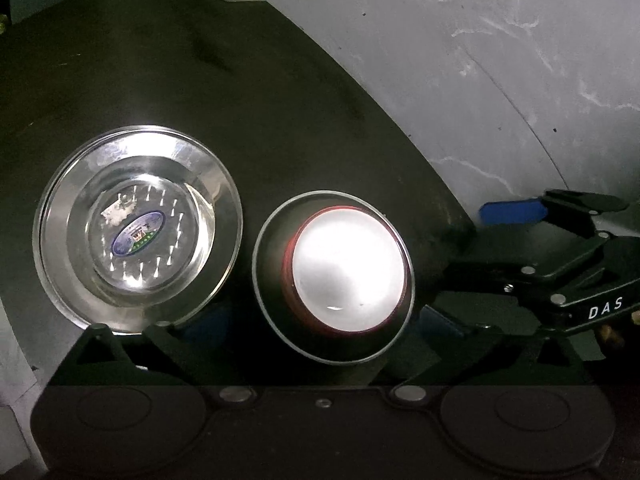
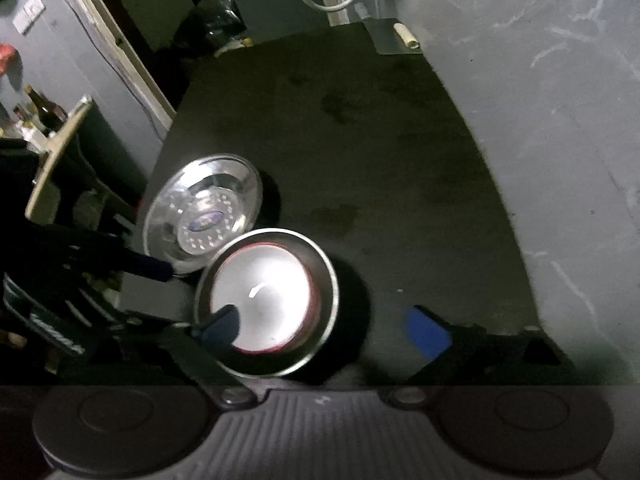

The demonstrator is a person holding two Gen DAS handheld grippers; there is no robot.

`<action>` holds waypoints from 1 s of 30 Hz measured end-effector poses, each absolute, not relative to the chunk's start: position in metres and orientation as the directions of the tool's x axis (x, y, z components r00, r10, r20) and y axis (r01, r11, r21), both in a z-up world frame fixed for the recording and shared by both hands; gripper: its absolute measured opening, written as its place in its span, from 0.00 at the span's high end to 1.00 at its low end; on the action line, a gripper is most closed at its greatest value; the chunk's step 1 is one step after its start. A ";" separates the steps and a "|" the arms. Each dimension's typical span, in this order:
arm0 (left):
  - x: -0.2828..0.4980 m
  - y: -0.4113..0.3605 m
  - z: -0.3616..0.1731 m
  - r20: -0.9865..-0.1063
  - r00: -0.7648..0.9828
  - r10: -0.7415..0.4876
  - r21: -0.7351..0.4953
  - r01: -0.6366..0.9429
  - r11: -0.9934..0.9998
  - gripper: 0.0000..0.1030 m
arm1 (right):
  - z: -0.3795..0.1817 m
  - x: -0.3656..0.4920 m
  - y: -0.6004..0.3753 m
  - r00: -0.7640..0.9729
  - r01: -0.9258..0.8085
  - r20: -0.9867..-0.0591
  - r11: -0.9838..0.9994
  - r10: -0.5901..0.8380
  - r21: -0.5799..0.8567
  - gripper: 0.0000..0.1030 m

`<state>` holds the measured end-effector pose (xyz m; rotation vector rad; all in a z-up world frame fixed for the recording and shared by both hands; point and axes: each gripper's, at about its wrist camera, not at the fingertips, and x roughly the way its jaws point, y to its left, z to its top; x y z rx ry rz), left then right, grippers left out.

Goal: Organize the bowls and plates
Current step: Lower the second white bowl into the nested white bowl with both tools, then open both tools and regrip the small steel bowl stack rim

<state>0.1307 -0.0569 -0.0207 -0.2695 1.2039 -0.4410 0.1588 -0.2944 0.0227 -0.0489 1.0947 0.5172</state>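
Dark and matte, the table top (image 2: pixel 360 152) runs beside a pale marbled floor (image 2: pixel 560 100), and both dishes sit near its near left corner. At that left edge lies a shallow steel plate (image 1: pixel 60 240) with a smaller steel bowl (image 1: pixel 140 236) nested in it, a blue oval label on the bowl's bottom. Just beside it, rims almost touching, stands a second steel bowl (image 1: pixel 272 280) with a red-rimmed white bowl (image 1: pixel 348 268) set inside.

Spread wide, the left gripper (image 1: pixel 292 332) holds nothing; its fingers stand low in its own view, one before the plate, the other right of the nested bowls.

Equally wide, the right gripper (image 2: pixel 324 332) straddles the second steel bowl. Its left blue pad (image 2: pixel 220 328) overlaps the bowl's rim in its camera's view, though whether it touches is unclear; the right pad (image 2: pixel 428 332) stands apart over bare table. Nothing is gripped.
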 end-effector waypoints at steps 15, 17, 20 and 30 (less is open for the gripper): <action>0.117 -0.040 -0.033 -0.879 0.337 -0.336 -0.362 -0.016 0.932 0.01 | 0.008 0.171 -0.305 0.402 -0.362 -0.894 0.931 0.198 0.043 0.00; 0.114 -0.037 -0.033 -0.885 0.338 -0.320 -0.352 -0.037 0.935 0.01 | 0.004 0.171 -0.305 0.404 -0.362 -0.896 0.932 0.183 0.027 0.00; 0.111 -0.029 -0.034 -0.892 0.344 -0.292 -0.340 -0.089 0.936 0.01 | 0.001 0.174 -0.307 0.395 -0.356 -0.898 0.933 0.196 0.047 0.00; 0.114 -0.018 -0.044 -0.923 0.336 -0.188 -0.266 -0.202 0.942 0.01 | -0.007 0.176 -0.307 0.389 -0.371 -0.899 0.928 0.199 0.045 0.00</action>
